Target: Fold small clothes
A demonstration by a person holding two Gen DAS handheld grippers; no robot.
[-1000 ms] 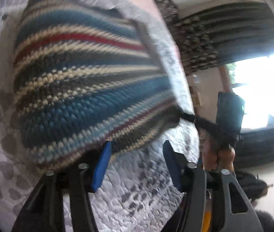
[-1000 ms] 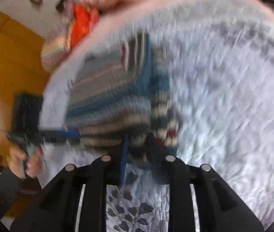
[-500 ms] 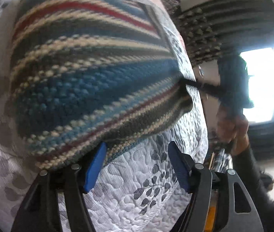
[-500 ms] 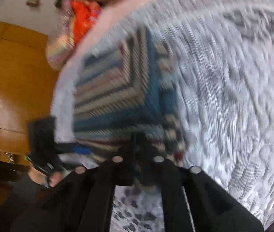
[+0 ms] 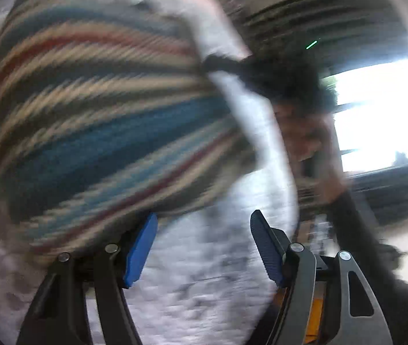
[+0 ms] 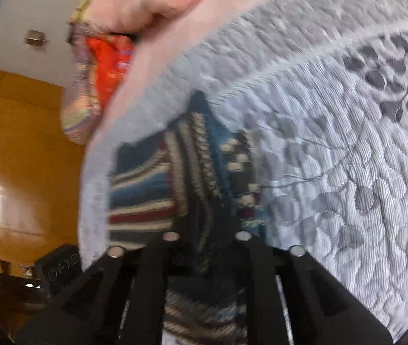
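A striped knit garment (image 5: 100, 120) in blue, cream, dark and red lies on a grey quilted bed cover (image 5: 204, 293). In the left wrist view my left gripper (image 5: 202, 250) is open just off the garment's near edge, its left blue pad (image 5: 140, 253) touching the hem. My right gripper shows there as a blurred dark shape (image 5: 261, 74) at the garment's far right corner. In the right wrist view the right gripper (image 6: 204, 230) is shut on a bunched fold of the striped knit garment (image 6: 152, 195), which drapes over and below its fingers.
A pink sheet (image 6: 192, 40) borders the quilt. An orange and multicoloured bundle (image 6: 100, 74) lies beyond it. Wooden wardrobe doors (image 6: 17, 155) stand at left. In the left wrist view a person's hand and dark sleeve (image 5: 345, 218) sit right of the bed, before a bright window (image 5: 388, 109).
The right gripper has closed on the garment's edge and lifted it, pulling the fold up and across. The left gripper stayed open near the hem; its view shook and blurred.
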